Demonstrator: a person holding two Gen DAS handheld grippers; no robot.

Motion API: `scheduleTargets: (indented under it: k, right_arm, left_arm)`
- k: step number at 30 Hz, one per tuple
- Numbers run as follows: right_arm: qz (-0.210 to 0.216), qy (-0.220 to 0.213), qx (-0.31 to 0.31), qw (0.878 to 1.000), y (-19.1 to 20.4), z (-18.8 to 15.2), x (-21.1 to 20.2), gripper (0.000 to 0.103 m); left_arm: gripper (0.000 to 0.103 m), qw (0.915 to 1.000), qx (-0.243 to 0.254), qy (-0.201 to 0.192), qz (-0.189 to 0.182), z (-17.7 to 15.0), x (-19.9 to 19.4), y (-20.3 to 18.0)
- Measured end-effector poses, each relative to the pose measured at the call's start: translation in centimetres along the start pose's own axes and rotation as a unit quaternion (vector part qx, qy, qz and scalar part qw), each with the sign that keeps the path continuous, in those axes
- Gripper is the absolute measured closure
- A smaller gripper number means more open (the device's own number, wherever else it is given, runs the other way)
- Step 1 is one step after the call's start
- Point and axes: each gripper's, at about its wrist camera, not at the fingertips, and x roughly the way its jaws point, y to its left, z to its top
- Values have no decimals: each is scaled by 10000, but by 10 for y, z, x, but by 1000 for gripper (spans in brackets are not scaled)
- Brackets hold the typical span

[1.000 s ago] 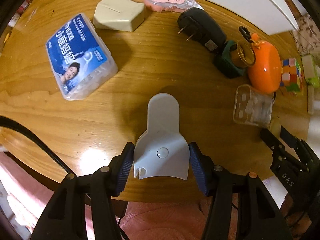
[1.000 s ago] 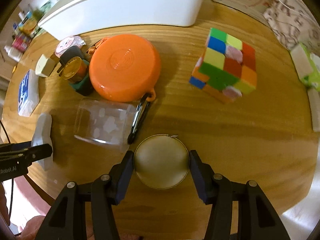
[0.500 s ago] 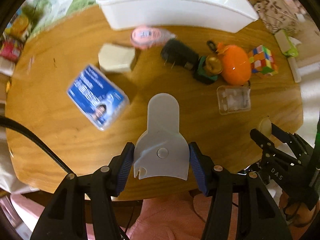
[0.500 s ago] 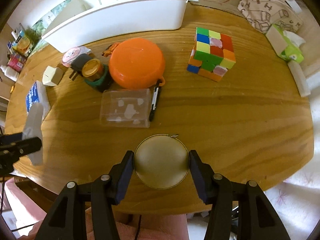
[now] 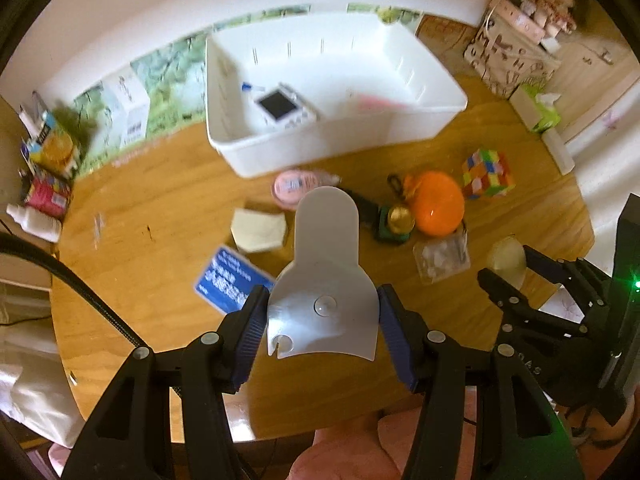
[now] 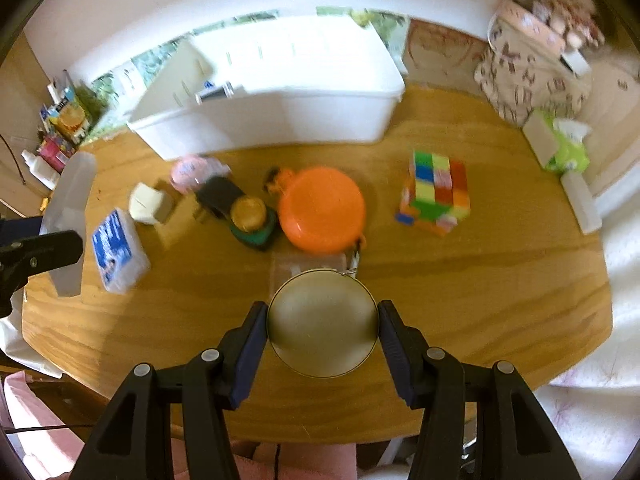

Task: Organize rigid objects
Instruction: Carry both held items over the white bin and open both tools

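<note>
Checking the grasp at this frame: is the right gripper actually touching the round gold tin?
Touching. In the right wrist view, both blue pads of the right gripper press against opposite sides of the round gold tin, with no gap visible on either side.

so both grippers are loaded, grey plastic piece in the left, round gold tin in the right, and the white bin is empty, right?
Not empty: the left wrist view shows a small white device with a dark screen inside the white bin. The rest holds: left gripper grips the grey plastic piece, right gripper the round gold tin.

Table (image 6: 480,264): I see a round wooden top.
Far right: a green tissue pack (image 6: 570,150) and a patterned fabric bag (image 6: 532,68).
Far left edge: a white bottle (image 5: 34,222) beside colourful cartons (image 5: 50,148).
Behind: white wall (image 6: 160,8).
</note>
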Motion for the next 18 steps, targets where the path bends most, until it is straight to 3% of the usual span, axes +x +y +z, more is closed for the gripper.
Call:
scheduleTargets:
  k: [18]
  right_arm:
    - [188,-1018,-68,9946,5,95,-32,48]
  left_arm:
    - [44,9968,0,-801,23,48,-38,9]
